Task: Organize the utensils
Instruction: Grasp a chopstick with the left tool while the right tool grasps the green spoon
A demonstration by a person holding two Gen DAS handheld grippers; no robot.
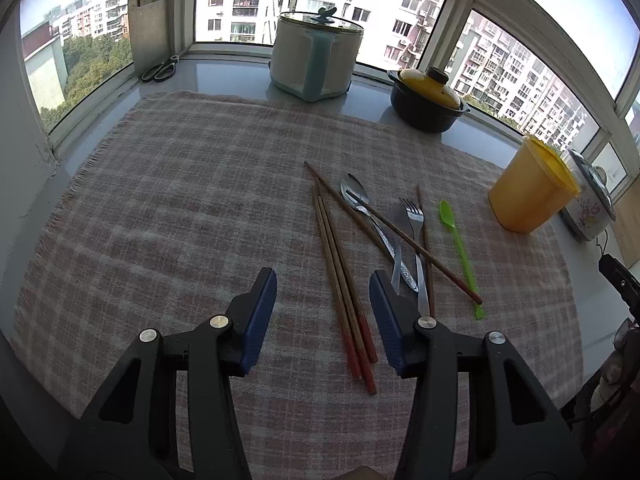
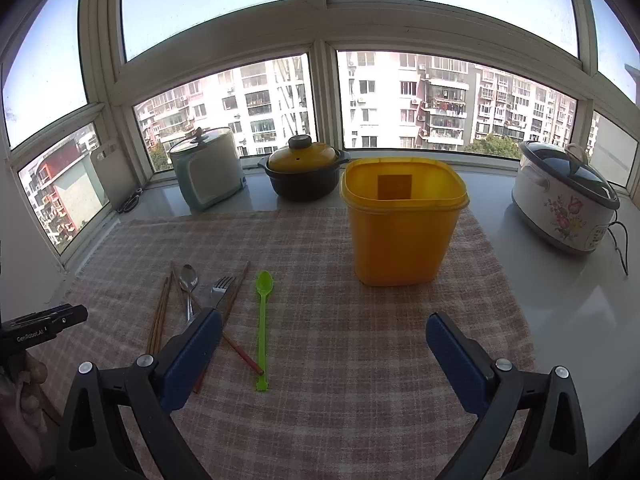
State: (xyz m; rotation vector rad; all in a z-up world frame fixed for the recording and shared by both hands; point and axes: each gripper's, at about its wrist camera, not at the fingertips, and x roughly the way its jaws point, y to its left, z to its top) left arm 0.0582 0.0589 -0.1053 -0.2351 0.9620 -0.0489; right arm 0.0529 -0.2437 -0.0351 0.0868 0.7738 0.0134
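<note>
Several wooden chopsticks [image 1: 340, 272] with red ends, a metal spoon [image 1: 356, 196], a fork [image 1: 414, 216] and a green plastic spoon [image 1: 456, 236] lie together on a plaid cloth [image 1: 180, 184]. An empty yellow container [image 2: 400, 232] stands upright behind them to the right. My left gripper [image 1: 322, 276] hangs low over the cloth, open, its jaws either side of three chopsticks without touching them. My right gripper [image 2: 324, 316] is open wide with nothing in it. The green spoon [image 2: 263, 320] lies just inside its left finger, and the chopsticks [image 2: 160, 316] are further left.
On the sill behind the cloth stand a white pot with a glass lid [image 1: 316, 56], a dark pot with a yellow lid [image 1: 428, 96] and a floral rice cooker [image 2: 564, 200]. A cutting board [image 1: 148, 28] and scissors [image 1: 160, 68] sit at the far left corner.
</note>
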